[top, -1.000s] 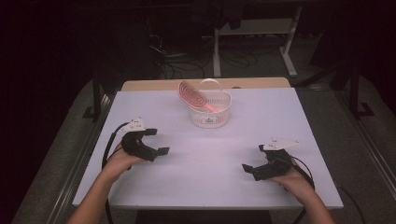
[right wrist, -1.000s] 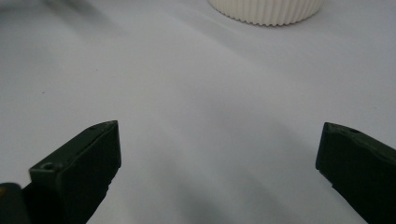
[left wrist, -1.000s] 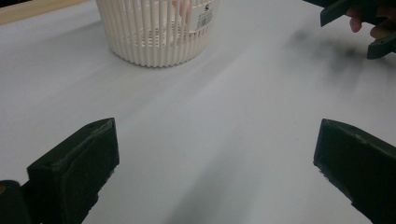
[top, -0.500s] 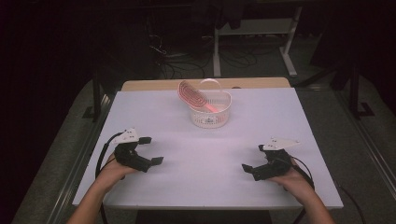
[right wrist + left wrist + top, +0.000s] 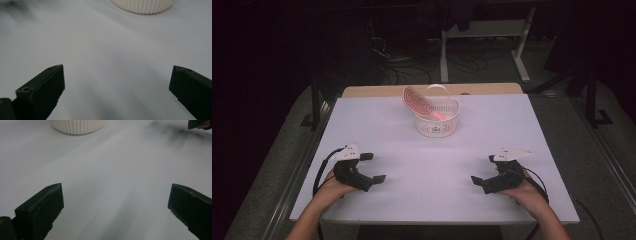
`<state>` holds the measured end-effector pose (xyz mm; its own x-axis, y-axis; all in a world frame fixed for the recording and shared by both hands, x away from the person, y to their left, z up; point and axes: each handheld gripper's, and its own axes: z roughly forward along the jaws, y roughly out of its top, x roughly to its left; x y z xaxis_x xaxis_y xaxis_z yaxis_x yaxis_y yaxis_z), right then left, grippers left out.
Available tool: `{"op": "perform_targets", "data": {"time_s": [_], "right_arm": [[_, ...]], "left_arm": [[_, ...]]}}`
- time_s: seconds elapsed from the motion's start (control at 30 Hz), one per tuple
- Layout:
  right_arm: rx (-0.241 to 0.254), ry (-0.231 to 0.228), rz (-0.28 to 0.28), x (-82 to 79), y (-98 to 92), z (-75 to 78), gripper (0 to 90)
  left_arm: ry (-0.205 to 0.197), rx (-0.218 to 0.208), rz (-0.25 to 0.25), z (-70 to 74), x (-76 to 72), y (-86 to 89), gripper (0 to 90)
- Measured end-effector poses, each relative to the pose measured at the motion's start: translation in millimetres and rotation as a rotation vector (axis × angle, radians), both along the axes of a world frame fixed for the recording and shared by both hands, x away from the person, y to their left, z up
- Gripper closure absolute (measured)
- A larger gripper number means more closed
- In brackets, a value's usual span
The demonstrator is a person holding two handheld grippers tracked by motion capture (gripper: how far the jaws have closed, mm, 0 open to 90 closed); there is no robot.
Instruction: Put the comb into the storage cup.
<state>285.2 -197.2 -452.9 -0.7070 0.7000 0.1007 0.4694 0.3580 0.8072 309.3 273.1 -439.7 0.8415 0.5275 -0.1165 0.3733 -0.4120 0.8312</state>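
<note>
We had both grippers parked low at the near edge of the white table [image 5: 377, 120], well apart. Left gripper [image 5: 373, 167] was spread wide, empty; right gripper [image 5: 483, 170] spread too, nothing between its jaws. The white ribbed basket [image 5: 437, 125] sat far across the table with a pink brush [image 5: 418, 101] leaning out of it. We judged nothing was grasped yet; the whole reach was left.
</note>
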Motion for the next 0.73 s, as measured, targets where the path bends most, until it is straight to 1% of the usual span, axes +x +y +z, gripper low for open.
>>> {"op": "perform_targets", "data": {"time_s": [0.73], "right_arm": [[-0.009, 0.002, -0.004, 0.0, -1.8, -0.7, 0.0]], "left_arm": [[0.019, 0.025, -0.018, -3.8, 0.8, -2.5, 0.3]]}}
